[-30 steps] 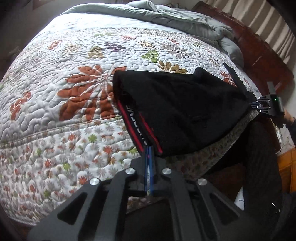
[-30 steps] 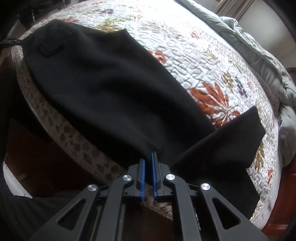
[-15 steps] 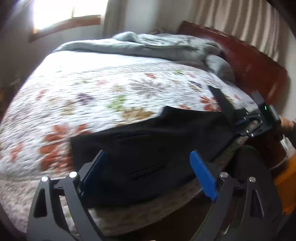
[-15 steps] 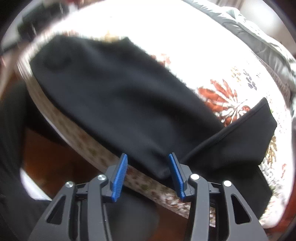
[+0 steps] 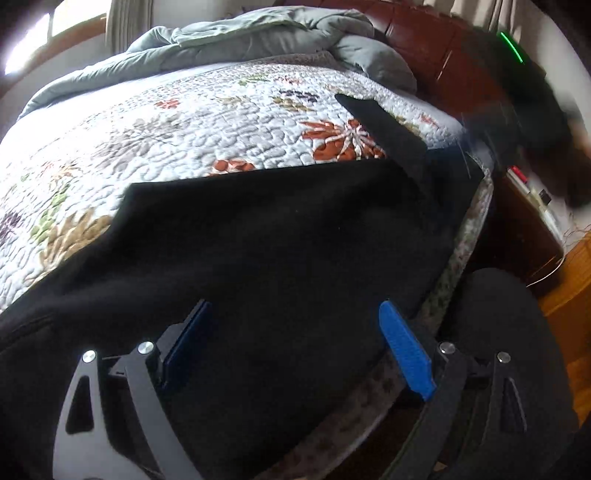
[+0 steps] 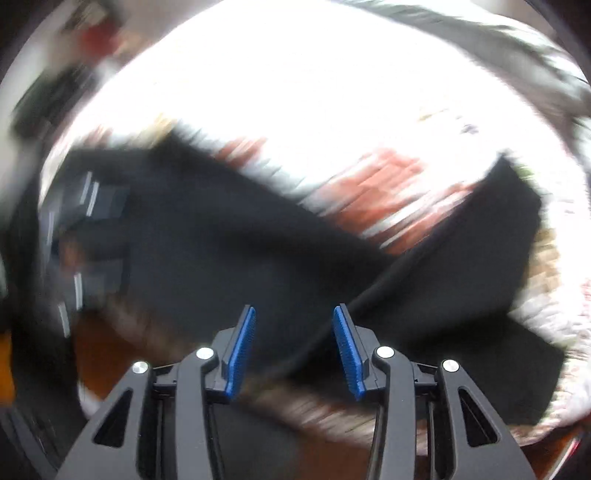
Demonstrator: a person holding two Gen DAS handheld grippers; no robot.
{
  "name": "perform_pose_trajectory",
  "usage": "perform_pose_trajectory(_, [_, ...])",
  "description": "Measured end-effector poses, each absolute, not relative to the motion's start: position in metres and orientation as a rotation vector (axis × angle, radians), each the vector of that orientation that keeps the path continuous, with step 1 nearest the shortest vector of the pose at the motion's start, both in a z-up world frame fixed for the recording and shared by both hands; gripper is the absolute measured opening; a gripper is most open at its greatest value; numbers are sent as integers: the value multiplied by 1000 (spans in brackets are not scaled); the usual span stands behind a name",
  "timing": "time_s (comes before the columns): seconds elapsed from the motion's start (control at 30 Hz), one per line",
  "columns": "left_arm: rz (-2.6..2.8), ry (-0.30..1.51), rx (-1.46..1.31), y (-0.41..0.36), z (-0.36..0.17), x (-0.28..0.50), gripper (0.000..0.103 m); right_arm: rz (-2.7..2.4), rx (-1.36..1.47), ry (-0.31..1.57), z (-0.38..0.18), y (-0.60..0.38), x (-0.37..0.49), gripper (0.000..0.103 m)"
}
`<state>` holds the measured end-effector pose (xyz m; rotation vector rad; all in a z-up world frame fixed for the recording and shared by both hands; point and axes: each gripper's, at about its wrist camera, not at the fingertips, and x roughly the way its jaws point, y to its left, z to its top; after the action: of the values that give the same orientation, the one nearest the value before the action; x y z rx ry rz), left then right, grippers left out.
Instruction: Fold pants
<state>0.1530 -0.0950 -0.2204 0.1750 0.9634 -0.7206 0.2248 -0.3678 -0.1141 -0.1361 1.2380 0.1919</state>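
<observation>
The black pants point(image 5: 280, 236) lie flat along the near edge of the bed, on the floral quilt point(image 5: 207, 122). One leg end sticks out at an angle at the far right point(image 5: 384, 129). My left gripper point(image 5: 295, 347) is open and empty, its blue pads spread just above the pants. In the right wrist view, which is blurred by motion, the pants point(image 6: 229, 254) lie across the quilt with a leg end at the right point(image 6: 491, 236). My right gripper point(image 6: 293, 347) is open and empty over the pants' near edge.
A grey duvet point(image 5: 266, 33) is bunched at the head of the bed by the dark wooden headboard point(image 5: 436, 40). A wooden nightstand point(image 5: 535, 218) stands at the right. My dark-clothed knee point(image 5: 509, 332) is close to the bed's edge.
Both grippers were shut on the pants a second ago and have opened and let go. The pants now lie flat. Both grippers have pulled back and are moving; the right view is blurred.
</observation>
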Motion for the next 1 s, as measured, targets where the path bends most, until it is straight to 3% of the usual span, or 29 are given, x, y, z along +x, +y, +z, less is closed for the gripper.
perform_pose_trajectory(0.13, [-699,971,209,-108,-238,149,92,-139,0,1242,-110,-443,338,48])
perform_pose_trajectory(0.27, [-659,919,284,-116,-247,138,94,-331,117,1327,-148,-484,420,57])
perform_pose_trajectory(0.43, [-684,937,236,-109,-248,145,96,-481,104,1391,-182,-489,451,65])
perform_pose_trajectory(0.6, [-699,925,227,-107,-248,144,97,-570,30,1442,-201,-493,452,65])
perform_pose_trajectory(0.67, [-705,926,222,-105,-248,145,98,-568,89,1436,-201,-505,448,45])
perform_pose_trajectory(0.73, [-707,927,219,-105,-248,145,98,-544,136,1422,-190,-509,442,13])
perform_pose_trajectory(0.87, [-702,925,215,-104,-248,144,98,-478,158,1353,-140,-509,430,8])
perform_pose_trajectory(1.0, [-692,921,208,-105,-249,143,98,-343,231,1204,-56,-510,402,7])
